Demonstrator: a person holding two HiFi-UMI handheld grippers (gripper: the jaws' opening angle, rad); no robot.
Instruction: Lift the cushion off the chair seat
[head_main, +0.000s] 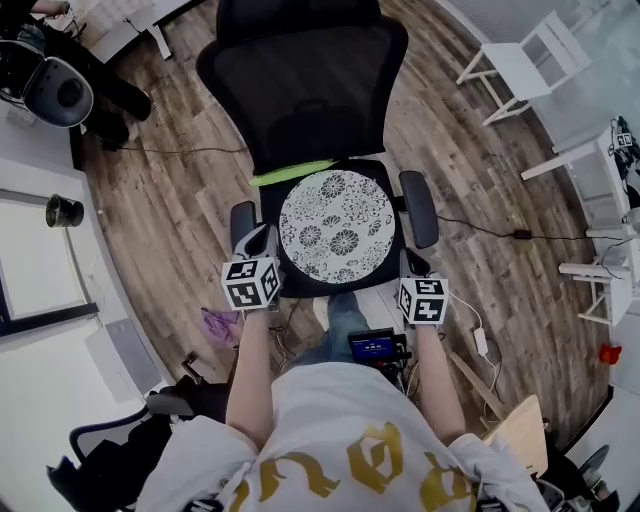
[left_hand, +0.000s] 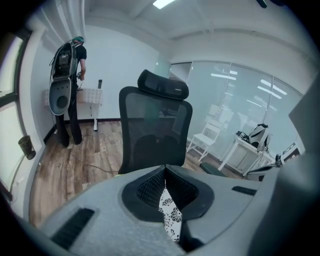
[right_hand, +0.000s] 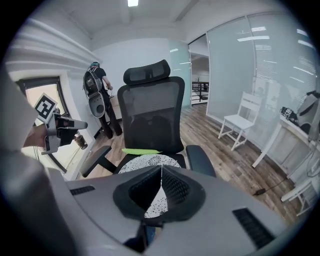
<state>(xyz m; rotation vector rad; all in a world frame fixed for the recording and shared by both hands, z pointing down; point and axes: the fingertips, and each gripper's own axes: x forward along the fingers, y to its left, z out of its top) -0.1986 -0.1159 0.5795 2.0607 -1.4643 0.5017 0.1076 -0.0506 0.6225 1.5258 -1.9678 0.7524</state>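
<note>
Left gripper (head_main: 260, 240) and right gripper (head_main: 409, 264) both pressed together, nothing pinched. Cushion (head_main: 337, 225) lies flat on chair seat (head_main: 300, 286) — just ahead of both claws, between them. Looks light, soft, floppy — I'd pinch its near rim, one claw per side.

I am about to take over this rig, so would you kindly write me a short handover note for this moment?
Left gripper: shut and empty, near the front left of the chair seat.
Right gripper: shut and empty, near the seat's front right.
Cushion: round and patterned, lying flat on the seat; neither gripper holds it.
Done: nothing lifted yet.
Left: open the jaws, grip the cushion's edge, lift it off the seat.
</note>
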